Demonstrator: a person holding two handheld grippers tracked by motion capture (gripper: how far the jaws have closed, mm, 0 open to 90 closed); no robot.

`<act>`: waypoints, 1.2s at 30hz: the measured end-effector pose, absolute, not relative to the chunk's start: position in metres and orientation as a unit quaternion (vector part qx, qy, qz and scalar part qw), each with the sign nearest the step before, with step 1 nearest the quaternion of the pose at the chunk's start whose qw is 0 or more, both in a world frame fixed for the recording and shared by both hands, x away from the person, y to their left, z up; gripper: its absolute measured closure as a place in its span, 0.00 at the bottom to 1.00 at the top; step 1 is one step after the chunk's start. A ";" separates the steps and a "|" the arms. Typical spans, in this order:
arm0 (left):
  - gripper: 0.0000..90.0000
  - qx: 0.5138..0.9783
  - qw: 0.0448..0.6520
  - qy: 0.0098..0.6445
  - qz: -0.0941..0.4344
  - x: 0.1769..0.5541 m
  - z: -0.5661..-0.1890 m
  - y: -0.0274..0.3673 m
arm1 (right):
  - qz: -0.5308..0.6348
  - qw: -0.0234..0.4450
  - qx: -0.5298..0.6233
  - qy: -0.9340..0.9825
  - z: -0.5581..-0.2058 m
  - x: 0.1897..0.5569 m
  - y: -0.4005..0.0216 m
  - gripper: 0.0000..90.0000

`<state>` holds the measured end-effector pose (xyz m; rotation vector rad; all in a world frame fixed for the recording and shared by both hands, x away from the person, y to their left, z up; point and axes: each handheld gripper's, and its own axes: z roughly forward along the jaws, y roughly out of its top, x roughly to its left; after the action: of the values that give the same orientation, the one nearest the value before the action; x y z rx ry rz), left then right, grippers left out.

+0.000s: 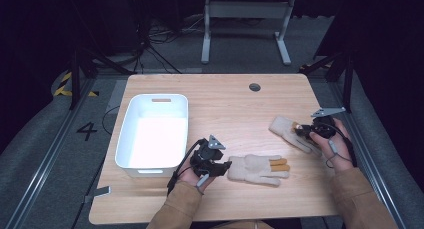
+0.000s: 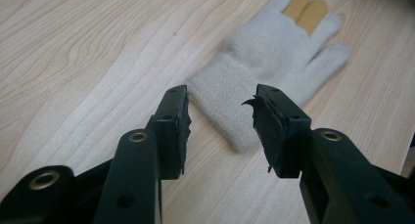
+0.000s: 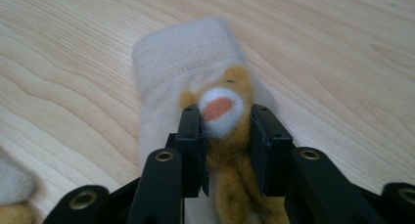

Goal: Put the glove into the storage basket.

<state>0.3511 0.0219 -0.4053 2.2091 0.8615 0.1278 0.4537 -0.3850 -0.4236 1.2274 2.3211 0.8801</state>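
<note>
Two cream knit gloves lie on the wooden table (image 1: 230,104). One glove (image 1: 257,170) (image 2: 274,57), with mustard-yellow fingers, lies flat near the front middle. My left gripper (image 1: 227,165) (image 2: 220,116) is open, its jaws on either side of this glove's cuff without touching it. The other glove (image 1: 287,131) (image 3: 181,67) lies at the right. My right gripper (image 1: 300,130) (image 3: 225,131) is shut on a mustard-yellow finger of that glove (image 3: 225,111), whose tip is white with an orange patch.
A white plastic bin (image 1: 154,134) stands at the table's left, just beyond my left hand. A round cable hole (image 1: 254,87) sits near the far edge. Beyond the table are a white desk frame (image 1: 245,24) and cables on the floor.
</note>
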 end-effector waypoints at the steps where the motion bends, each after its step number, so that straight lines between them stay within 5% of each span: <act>1: 0.64 0.863 0.375 0.335 0.050 0.351 -0.405 0.021 | 0.312 0.185 0.436 0.824 -0.424 0.454 -0.385 0.77; 24: 0.64 0.867 0.375 0.326 0.045 0.353 -0.406 0.016 | 0.347 0.213 0.378 0.832 -0.370 0.422 -0.375 0.78; 36: 0.64 0.867 0.375 0.326 0.043 0.353 -0.405 0.016 | 0.376 0.187 0.337 0.843 -0.352 0.410 -0.366 0.78</act>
<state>0.3532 0.0165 -0.4048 2.2176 0.8347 0.1091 0.4099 -0.3657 -0.3521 0.9483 2.3724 1.0581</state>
